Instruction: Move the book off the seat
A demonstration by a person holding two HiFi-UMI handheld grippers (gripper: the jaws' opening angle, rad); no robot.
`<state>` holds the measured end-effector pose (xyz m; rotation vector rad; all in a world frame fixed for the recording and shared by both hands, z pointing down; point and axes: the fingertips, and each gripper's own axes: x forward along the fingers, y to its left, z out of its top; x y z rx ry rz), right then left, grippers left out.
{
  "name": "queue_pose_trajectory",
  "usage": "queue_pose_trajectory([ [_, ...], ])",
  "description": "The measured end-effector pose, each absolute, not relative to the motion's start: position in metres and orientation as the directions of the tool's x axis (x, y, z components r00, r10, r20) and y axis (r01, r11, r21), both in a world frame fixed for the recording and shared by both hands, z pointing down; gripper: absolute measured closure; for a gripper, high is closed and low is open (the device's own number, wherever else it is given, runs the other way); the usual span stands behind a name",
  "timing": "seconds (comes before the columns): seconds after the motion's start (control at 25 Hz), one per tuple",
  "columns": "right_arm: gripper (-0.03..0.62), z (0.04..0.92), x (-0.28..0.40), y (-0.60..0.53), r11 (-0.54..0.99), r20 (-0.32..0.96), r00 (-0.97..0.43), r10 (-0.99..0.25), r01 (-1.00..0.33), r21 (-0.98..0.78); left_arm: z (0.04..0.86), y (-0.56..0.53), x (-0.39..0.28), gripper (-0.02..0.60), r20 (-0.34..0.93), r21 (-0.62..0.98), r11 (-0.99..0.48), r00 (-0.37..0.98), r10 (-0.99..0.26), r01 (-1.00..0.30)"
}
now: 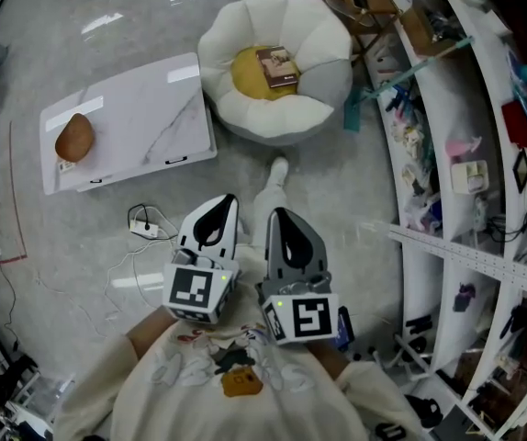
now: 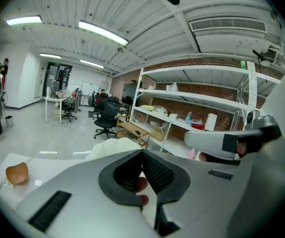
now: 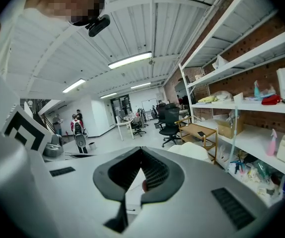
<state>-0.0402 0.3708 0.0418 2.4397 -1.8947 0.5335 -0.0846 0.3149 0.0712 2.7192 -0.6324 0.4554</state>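
A book (image 1: 278,66) lies flat on the yellow middle of the white flower-shaped seat (image 1: 245,116), far centre, its long axis running near to far, slightly tilted. Nearer, the left gripper (image 1: 224,202) and right gripper (image 1: 276,215) hover with jaws together, empty.

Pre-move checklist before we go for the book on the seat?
1. Book lies exposed on the seat, on its yellow cushion: ok.
2. Left gripper empty: ok.
3. Right gripper empty: ok.
4. Jaws open for a grasp: not ok, both shut.
5. Grippers within reach of the book: not ok, both well short of the seat.
6. Table has bare space for set-down: ok.
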Motion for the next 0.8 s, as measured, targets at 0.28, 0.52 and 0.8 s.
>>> queue_pose_trajectory([
  [0.28, 0.585, 0.051, 0.034, 0.309, -0.251, 0.276, 0.174, -0.945, -0.928, -0.274, 0.074, 0.266, -0.007, 0.571, 0.373, 0.163, -0.883, 0.856, -0.359, -0.441],
  [0.52, 0.585, 0.046, 0.105, 0.260, -0.229, 0.290, 0.139, -0.947, -0.924, -0.307, 0.076, 0.214, 0.061, 0.571, 0.435, 0.159, -0.866, 0.821, -0.369, -0.473],
  [0.8, 0.585, 0.051, 0.185, 0.213, -0.234, 0.303, 0.125, -0.945, -0.905, -0.355, 0.091, 0.177, 0.139, 0.571, 0.498, 0.153, -0.856, 0.787, -0.364, -0.493],
])
